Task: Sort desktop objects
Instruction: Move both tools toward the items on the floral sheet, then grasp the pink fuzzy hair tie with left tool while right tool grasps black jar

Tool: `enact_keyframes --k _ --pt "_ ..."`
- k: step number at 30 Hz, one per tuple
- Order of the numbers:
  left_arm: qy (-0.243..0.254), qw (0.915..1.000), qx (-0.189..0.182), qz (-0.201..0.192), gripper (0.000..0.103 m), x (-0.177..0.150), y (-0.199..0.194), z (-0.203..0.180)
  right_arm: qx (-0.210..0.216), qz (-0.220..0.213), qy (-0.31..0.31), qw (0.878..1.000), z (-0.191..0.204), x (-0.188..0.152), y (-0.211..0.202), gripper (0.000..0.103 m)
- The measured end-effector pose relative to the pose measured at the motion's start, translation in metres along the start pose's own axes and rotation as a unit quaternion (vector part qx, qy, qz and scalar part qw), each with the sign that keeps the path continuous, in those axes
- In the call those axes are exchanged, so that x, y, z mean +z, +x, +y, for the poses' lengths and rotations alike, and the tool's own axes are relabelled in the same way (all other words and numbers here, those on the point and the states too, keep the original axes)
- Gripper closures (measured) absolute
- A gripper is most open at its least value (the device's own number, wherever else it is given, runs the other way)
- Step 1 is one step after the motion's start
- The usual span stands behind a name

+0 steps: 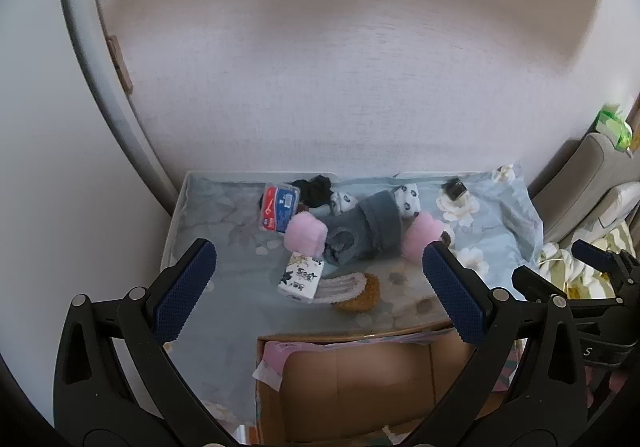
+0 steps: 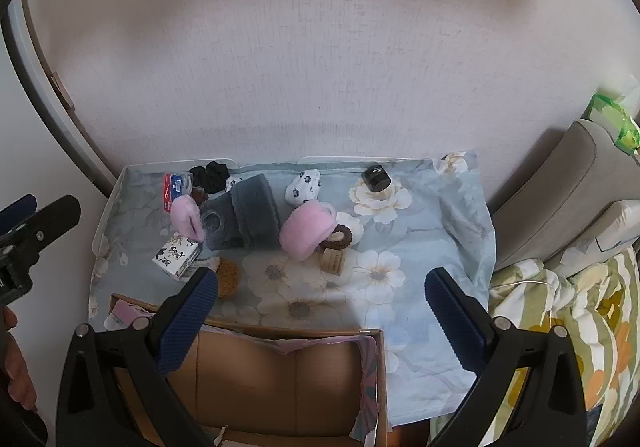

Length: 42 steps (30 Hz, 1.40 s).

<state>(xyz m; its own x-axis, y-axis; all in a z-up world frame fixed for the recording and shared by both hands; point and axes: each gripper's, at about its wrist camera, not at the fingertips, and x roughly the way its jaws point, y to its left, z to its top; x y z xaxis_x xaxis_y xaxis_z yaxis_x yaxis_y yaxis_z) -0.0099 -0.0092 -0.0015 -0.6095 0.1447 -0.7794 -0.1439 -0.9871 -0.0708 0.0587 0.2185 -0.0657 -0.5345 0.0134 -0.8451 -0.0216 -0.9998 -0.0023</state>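
Note:
A heap of small things lies on the flowered cloth (image 2: 420, 247): a grey fleece piece (image 2: 244, 219), two pink fluffy items (image 2: 306, 231) (image 2: 186, 221), white patterned socks (image 2: 304, 189), a tissue pack (image 2: 176, 257), a red-blue packet (image 1: 278, 207), a mustard scrunchie (image 2: 228, 277), a brown scrunchie (image 2: 342, 235) and a black jar (image 2: 376, 177). My left gripper (image 1: 320, 247) hovers open above the heap's near side, touching nothing. My right gripper (image 2: 322, 273) is open too, over the cloth just behind the cardboard box (image 2: 280, 375).
The open cardboard box (image 1: 360, 379) stands at the table's near edge under both grippers. A wall closes the back. A grey cushion (image 2: 568, 187) and patterned bedding (image 2: 580, 327) lie to the right. A hand (image 2: 16, 367) shows at the left edge.

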Motion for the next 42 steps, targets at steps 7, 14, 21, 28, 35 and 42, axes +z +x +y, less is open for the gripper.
enact_keyframes --k 7,14,21,28,35,42 --pt "0.003 1.0 -0.001 0.005 0.0 0.001 0.003 0.001 -0.001 0.001 -0.005 1.0 0.001 0.002 0.003 0.0" --pt "0.017 0.9998 -0.008 0.01 0.0 0.003 0.005 0.004 -0.007 0.003 -0.005 1.0 -0.005 0.003 0.005 0.0" --pt "0.089 0.993 -0.073 0.026 0.0 0.002 0.013 0.025 -0.013 0.004 0.005 1.0 -0.032 0.004 0.01 0.0" --pt "0.156 0.9789 -0.111 0.072 0.0 0.0 0.047 0.027 0.012 0.015 -0.002 1.0 -0.067 0.014 0.023 0.0" --pt "0.174 0.9684 -0.132 0.121 0.001 -0.006 0.11 0.006 0.04 0.033 -0.041 0.998 -0.086 0.039 0.073 0.0" --pt "0.202 0.9584 -0.106 0.171 0.009 -0.01 0.176 -0.021 0.052 0.07 -0.061 0.994 -0.099 0.058 0.16 0.0"
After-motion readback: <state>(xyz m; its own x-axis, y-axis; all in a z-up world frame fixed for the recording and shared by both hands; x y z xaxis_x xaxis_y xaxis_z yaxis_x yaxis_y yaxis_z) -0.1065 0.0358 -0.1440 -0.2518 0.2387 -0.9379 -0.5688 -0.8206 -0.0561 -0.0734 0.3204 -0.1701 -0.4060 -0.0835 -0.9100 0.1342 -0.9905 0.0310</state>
